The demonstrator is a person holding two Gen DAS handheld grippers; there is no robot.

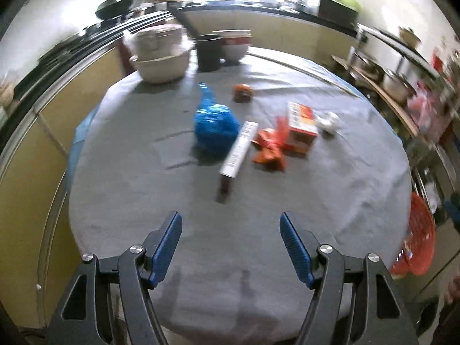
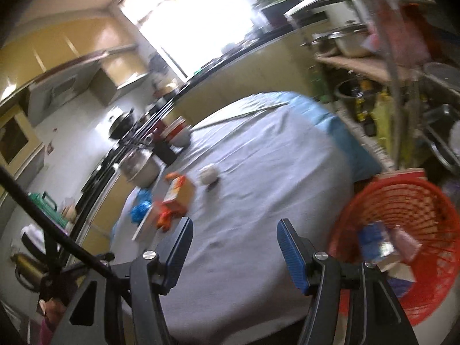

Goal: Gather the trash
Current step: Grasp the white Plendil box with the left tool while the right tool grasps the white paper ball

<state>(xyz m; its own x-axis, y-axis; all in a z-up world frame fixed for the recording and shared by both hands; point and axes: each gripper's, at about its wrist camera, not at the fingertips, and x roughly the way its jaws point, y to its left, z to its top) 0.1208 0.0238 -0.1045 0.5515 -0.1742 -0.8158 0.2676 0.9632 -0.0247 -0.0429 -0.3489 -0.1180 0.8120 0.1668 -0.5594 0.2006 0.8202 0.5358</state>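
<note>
Trash lies mid-table on the grey cloth: a crumpled blue plastic bag, a white tube, an orange wrapper, a red-and-white carton, a white crumpled wad and a small orange item. My left gripper hangs open and empty over the near table edge, well short of them. My right gripper is open and empty too, above the cloth. To its right the red basket holds several pieces of trash. The carton and blue bag lie to its left.
Stacked bowls, a black cup and a red-rimmed bowl stand at the table's far edge. Counters run behind and to the left. Cluttered shelves flank the right side. A black pole crosses the right wrist view at lower left.
</note>
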